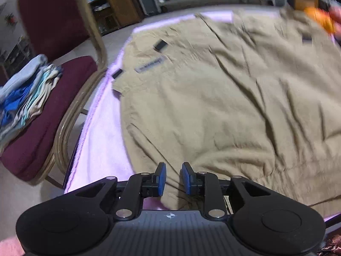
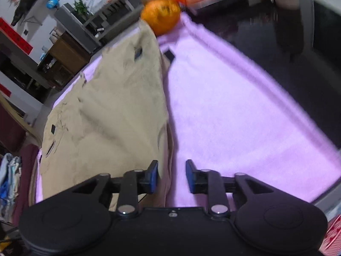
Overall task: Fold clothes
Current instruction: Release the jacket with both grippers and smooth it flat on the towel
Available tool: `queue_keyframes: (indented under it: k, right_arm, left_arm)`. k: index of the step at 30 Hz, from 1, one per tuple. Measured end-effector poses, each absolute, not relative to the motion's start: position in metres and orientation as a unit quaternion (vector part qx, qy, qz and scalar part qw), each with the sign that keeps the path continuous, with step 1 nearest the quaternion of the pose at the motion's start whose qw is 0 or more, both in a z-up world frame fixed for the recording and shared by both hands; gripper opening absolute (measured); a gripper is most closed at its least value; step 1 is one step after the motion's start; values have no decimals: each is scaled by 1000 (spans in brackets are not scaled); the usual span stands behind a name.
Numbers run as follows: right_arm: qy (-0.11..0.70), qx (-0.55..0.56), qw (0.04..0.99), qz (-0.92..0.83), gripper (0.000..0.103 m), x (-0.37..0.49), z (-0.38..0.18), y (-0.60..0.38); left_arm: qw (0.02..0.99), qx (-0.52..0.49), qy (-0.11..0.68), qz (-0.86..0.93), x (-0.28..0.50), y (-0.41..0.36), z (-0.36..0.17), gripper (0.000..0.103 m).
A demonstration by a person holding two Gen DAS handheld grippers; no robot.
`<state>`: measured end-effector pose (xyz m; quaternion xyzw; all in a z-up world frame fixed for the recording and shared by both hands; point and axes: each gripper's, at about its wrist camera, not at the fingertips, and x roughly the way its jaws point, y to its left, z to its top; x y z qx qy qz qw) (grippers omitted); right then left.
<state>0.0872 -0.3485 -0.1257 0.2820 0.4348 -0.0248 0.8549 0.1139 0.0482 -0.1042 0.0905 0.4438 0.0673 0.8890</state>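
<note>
A beige garment (image 1: pixel 213 106) with black tabs and a grey label lies spread flat on a purple towel (image 1: pixel 102 132). My left gripper (image 1: pixel 173 177) sits low at its near edge. Its blue pads stand close together and wrinkled beige fabric fills the narrow gap, so it is shut on the cloth. The right wrist view shows the same beige garment (image 2: pixel 110 111) on the left half of the purple towel (image 2: pixel 234 117). My right gripper (image 2: pixel 171 176) straddles the garment's right edge. Cloth reaches its left pad, bare towel shows by the right pad, and the jaws stand apart.
A maroon chair (image 1: pixel 42 117) at the table's left holds a pile of folded clothes (image 1: pixel 27 89). An orange (image 2: pixel 161 16) sits at the towel's far edge beside bottles. Dark glossy tabletop (image 2: pixel 266 38) lies beyond the towel on the right.
</note>
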Motion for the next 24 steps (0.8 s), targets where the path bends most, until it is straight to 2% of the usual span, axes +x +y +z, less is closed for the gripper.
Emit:
queue_keyframes:
  k: [3,6,10,13,14,15,17,20,21,22,23,24]
  right_arm:
    - [405,271,873,-19,28,80,-99,-348]
    - [383,280,879,29,29,80,-84,-336]
    - [419,347,828,134,28,93,-113,-305]
    - [474,396,777,120,27,97,-148,-302]
    - [491,411,761,105,24,95,-159,-306]
    - [494,414,760,90,10,89,-161,-314]
    - [496,417,759,60,0,78,-164,-331]
    - [492,399,774,25,0,63,-157,-349]
    - [486,380,787,10,9,61,-149,-350]
    - [479,360,801,-6,23,60,-140,-350]
    - [472,340,813,-21,23,59,-131,-350]
    - [454,344,822,-9,23,59,-120,-350]
  left_arm:
    - [914,34,404,35,108,57,-85,31]
    - [916,19,402,-6,110,49,-87,33]
    - [903,39,425,-40,113,31,-106,33]
    - [890,77,448,-35,111,22,-118,38]
    - [886,88,455,-27,108,23,-122,40]
    - [882,97,461,-21,106,24,-124,42]
    - [878,101,467,-15,100,27,-123,42]
    - [875,109,472,-4,93,31,-119,43]
    - [877,102,470,-3,92,35,-115,43]
    - [882,83,464,-3,92,41,-109,43]
    - [887,63,457,-4,92,48,-102,42]
    - [893,44,447,-3,92,54,-95,37]
